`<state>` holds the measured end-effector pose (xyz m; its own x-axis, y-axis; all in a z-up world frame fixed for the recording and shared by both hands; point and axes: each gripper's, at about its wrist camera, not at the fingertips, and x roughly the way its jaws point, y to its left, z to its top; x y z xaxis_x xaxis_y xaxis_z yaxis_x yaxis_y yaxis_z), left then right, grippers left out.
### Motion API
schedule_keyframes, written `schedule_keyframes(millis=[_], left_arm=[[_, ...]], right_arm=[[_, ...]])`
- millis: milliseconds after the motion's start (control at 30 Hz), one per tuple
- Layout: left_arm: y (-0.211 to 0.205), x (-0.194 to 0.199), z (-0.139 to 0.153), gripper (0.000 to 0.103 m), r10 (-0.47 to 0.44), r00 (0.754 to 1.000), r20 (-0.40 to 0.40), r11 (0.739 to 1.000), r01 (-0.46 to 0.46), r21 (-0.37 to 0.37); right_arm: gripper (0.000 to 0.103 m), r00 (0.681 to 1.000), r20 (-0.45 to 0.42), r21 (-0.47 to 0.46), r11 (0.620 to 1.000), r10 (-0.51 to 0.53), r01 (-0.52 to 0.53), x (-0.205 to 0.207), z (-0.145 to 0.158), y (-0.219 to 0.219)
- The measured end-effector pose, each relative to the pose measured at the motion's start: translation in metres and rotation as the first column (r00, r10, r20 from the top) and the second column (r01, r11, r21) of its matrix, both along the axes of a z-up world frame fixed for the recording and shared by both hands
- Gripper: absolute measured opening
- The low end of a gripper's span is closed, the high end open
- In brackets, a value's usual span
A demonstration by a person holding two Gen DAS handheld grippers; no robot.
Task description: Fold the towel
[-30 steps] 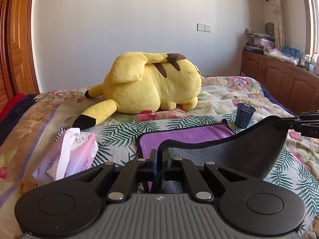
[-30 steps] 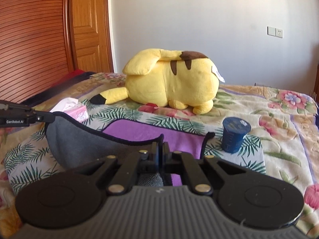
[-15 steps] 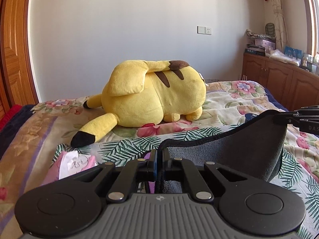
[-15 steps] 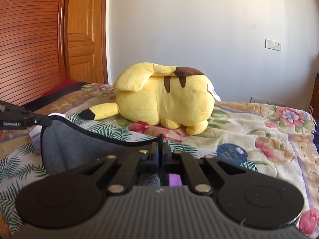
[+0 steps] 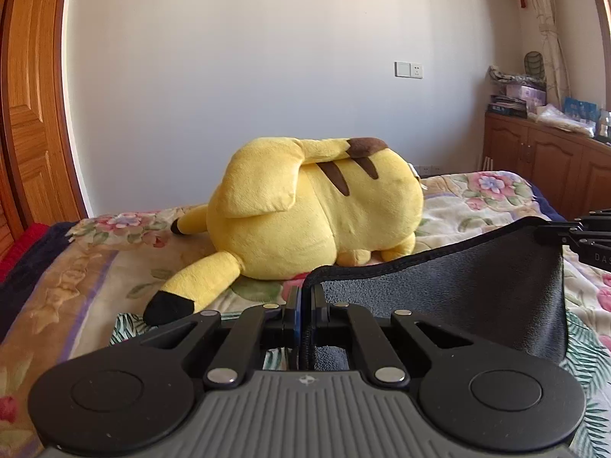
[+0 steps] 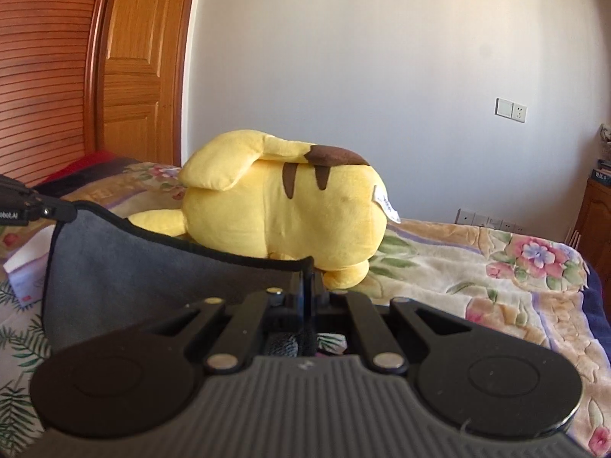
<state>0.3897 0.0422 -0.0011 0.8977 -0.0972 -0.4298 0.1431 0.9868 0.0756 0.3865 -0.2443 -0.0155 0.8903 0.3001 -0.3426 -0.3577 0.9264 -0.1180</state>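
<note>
The towel (image 5: 450, 297) is grey on this side with a black hem; its purple side is hidden. My left gripper (image 5: 305, 297) is shut on one corner of it. My right gripper (image 6: 309, 278) is shut on the other corner, and its tip shows at the right of the left wrist view (image 5: 573, 233). The towel (image 6: 145, 274) hangs stretched between the two grippers, lifted above the bed. The left gripper's tip shows at the left of the right wrist view (image 6: 42, 210).
A big yellow plush toy (image 5: 317, 213) lies on the floral bedspread (image 5: 76, 297) just beyond the towel. A tissue pack (image 6: 26, 263) lies at the left. A wooden cabinet (image 5: 550, 164) stands at the right, a wooden door (image 6: 141, 76) at the left.
Both grippers have risen and moved forward toward the plush toy, lifting the towel's edge. The purple side, the blue cup and most of the tissue pack have dropped out of view.
</note>
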Motion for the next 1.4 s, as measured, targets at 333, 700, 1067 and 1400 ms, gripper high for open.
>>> schedule_keyframes(millis=[333,700,1067,1400], left_arm=[[-0.005,0.042,-0.026,0.0,0.03,1.0,-0.004,0.998,-0.029,0.048],[-0.008,0.067,-0.075,0.0,0.069,0.996,-0.063,0.995,-0.065,0.071],[-0.017,0.076,-0.097,0.0,0.075,0.995,-0.072,0.991,-0.066,0.115],[-0.018,0.079,-0.104,0.0,0.077,0.992,-0.095,0.992,-0.067,0.109]], right_arm=[[0.004,0.998,0.015,-0.069,0.996,-0.057,0.058,0.032,-0.024,0.009],[0.004,0.994,-0.05,-0.12,0.989,-0.093,0.086,0.049,-0.065,0.013],[0.004,0.987,-0.125,-0.081,0.992,-0.105,0.095,0.059,-0.091,0.01],[0.005,0.982,-0.157,-0.061,0.994,-0.104,0.096,0.064,-0.094,0.006]])
